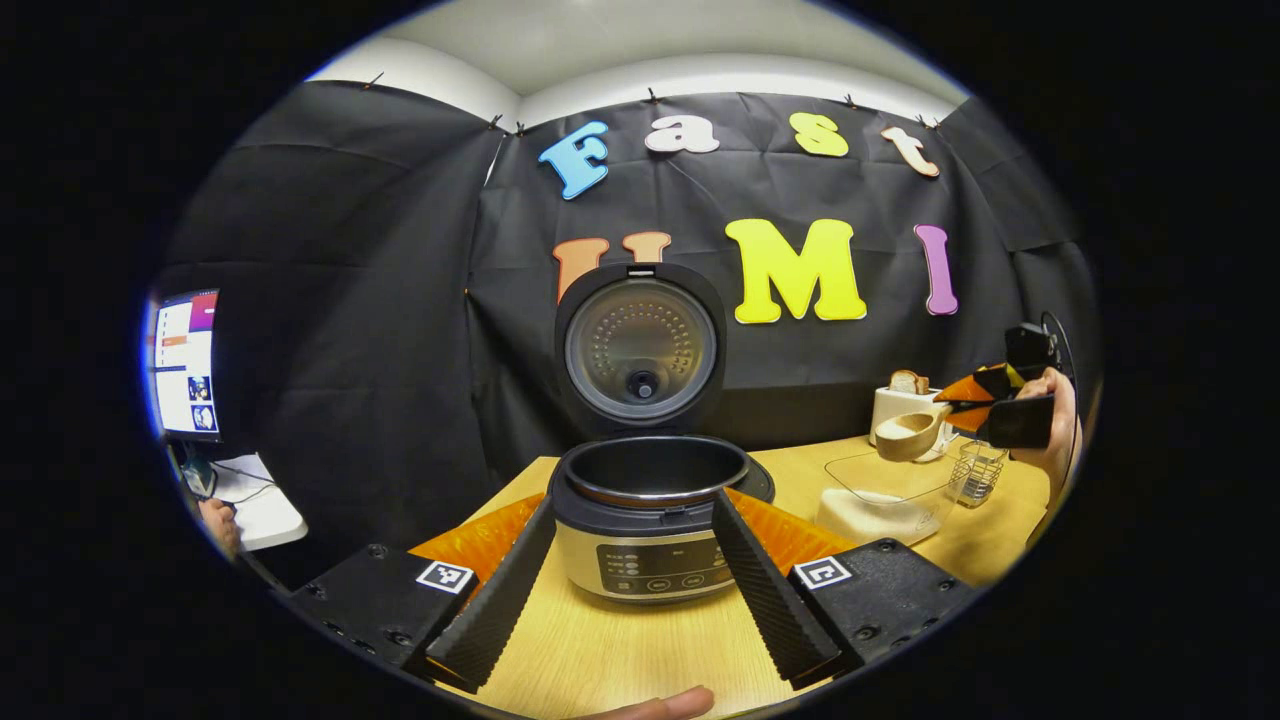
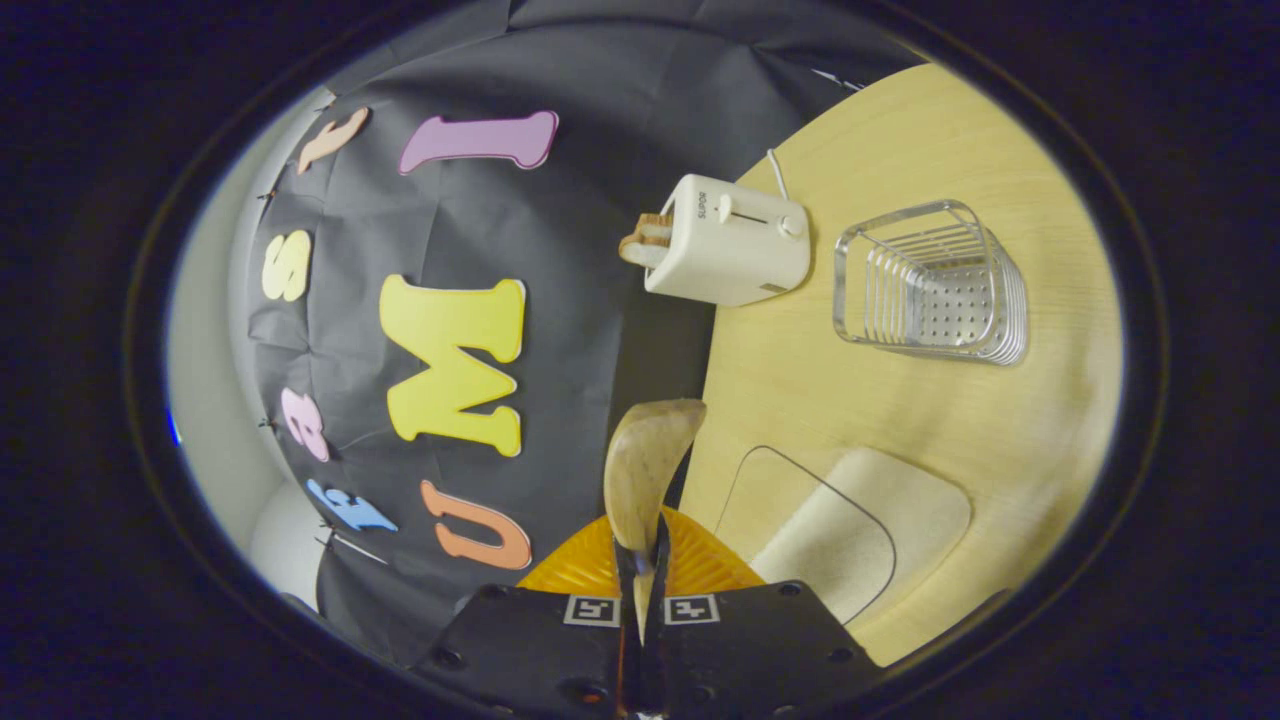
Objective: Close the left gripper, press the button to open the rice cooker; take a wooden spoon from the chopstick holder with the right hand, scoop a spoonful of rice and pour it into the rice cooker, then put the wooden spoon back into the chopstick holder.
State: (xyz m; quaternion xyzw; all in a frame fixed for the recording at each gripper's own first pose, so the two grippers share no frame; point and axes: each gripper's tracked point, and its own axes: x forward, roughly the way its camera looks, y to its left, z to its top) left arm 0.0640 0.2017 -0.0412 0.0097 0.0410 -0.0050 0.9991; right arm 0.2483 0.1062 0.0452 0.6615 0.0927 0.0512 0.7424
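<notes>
The rice cooker (image 1: 650, 520) stands in front of me with its lid (image 1: 640, 345) raised and the inner pot bare. My left gripper (image 1: 634, 503) is open, its fingers spread to either side of the cooker's body. Far right, a hand holds my right gripper (image 1: 985, 405) above the glass rice container (image 1: 880, 495), the wooden spoon (image 1: 908, 432) sticking out of it, bowl leftward. In the right gripper view, my right gripper (image 2: 640, 560) is shut on the spoon's handle, with the spoon (image 2: 650, 455) pointing forward. The wire chopstick holder (image 2: 930, 280) stands on the table with nothing in it; the rice container (image 2: 850, 530) lies close below.
A white toaster (image 2: 725, 240) with bread in it stands by the wall behind the chopstick holder (image 1: 978, 470). A monitor (image 1: 185, 365) and a small white table (image 1: 255, 505) are at the far left. A fingertip (image 1: 660, 705) shows at the table's near edge.
</notes>
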